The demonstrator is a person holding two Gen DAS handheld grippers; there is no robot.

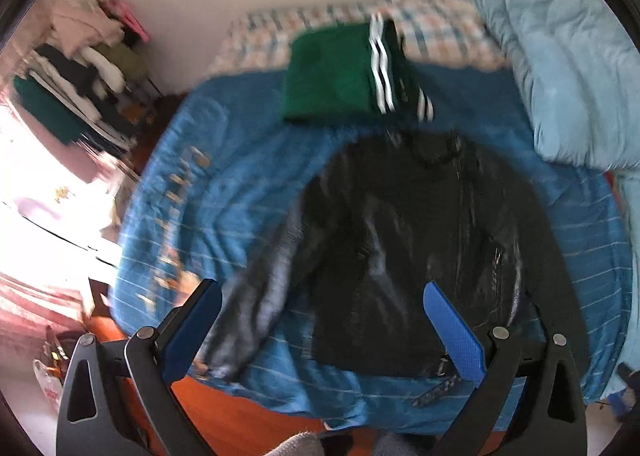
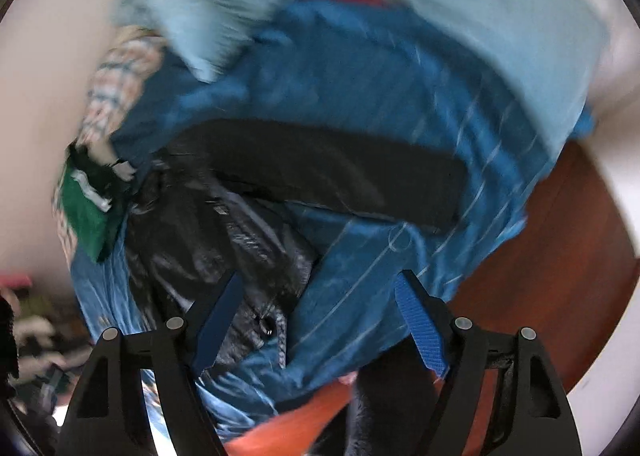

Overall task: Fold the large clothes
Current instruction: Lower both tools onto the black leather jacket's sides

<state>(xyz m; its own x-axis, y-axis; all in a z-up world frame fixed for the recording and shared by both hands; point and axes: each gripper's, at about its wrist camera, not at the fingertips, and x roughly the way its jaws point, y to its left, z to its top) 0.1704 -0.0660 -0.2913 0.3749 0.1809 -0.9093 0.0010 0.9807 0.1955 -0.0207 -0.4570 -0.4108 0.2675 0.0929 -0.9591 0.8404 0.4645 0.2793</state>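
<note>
**Black jacket spread on the bed, both grippers open above it**

A blue bedspread [image 1: 240,192] with thin pale stripes covers most of the bed, its near edge hanging over an orange-red bed base [image 1: 224,412]. A light blue duvet [image 1: 568,68] is heaped along the far right side, and a checked pillow [image 1: 436,28] lies at the head by the wall.

The black jacket [image 1: 408,240] lies flat in the middle of the bedspread, collar toward the pillow, one glossy sleeve [image 1: 256,296] angled out to the left and the other sleeve [image 2: 336,172] stretched across the spread in the right wrist view. Its front zip appears to be closed, though motion blur makes that uncertain.

Beyond the collar sits a folded green garment [image 1: 332,76] with white stripes (partly on the checked pillow).

The left gripper [image 1: 324,332] hovers over the jacket's hem, jaws spread wide and holding nothing. The right gripper [image 2: 320,324] is likewise released, above the jacket's lower edge.
</note>
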